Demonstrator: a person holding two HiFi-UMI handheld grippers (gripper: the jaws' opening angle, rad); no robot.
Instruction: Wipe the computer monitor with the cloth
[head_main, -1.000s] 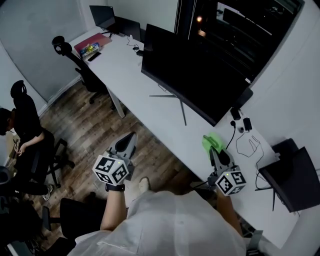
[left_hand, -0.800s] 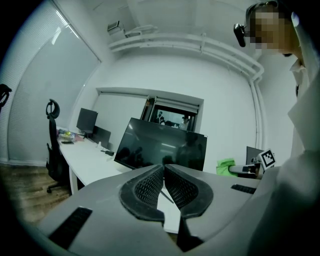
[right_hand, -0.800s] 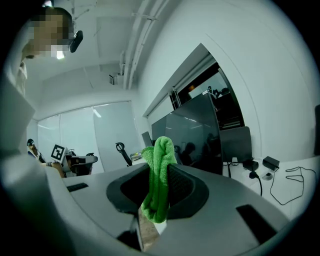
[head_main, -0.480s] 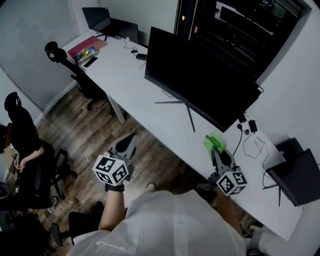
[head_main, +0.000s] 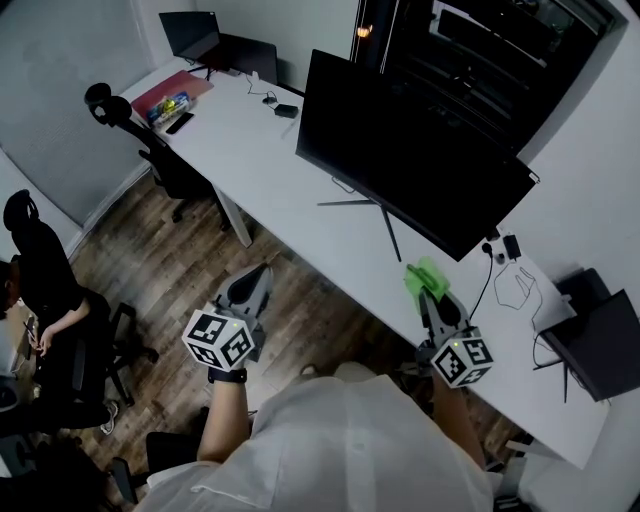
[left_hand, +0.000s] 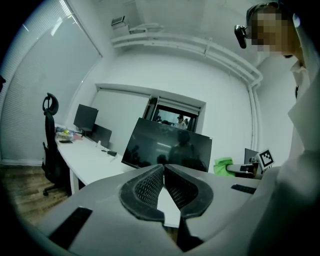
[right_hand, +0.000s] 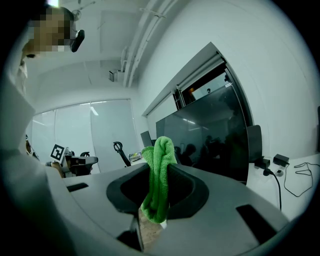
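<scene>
A large dark computer monitor (head_main: 410, 150) stands on a long white desk (head_main: 270, 170); its screen also fills the middle of the left gripper view (left_hand: 167, 150) and the right of the right gripper view (right_hand: 215, 135). My right gripper (head_main: 428, 290) is shut on a green cloth (head_main: 423, 277), held just in front of the monitor's lower right corner, apart from the screen. The cloth (right_hand: 157, 175) hangs folded between the jaws. My left gripper (head_main: 252, 290) is shut and holds nothing, low over the wooden floor, left of the desk edge (left_hand: 162, 167).
Cables and a power adapter (head_main: 510, 270) lie on the desk right of the monitor. A second monitor (head_main: 600, 345) sits at the far right. Office chairs (head_main: 150, 140) stand left of the desk. A seated person (head_main: 45, 300) is at the far left. A pink item (head_main: 170, 97) lies at the desk's far end.
The view has shifted so the monitor sits a little further right and higher. My right gripper with the cloth stays near the monitor's lower right corner. The left gripper has barely moved.
</scene>
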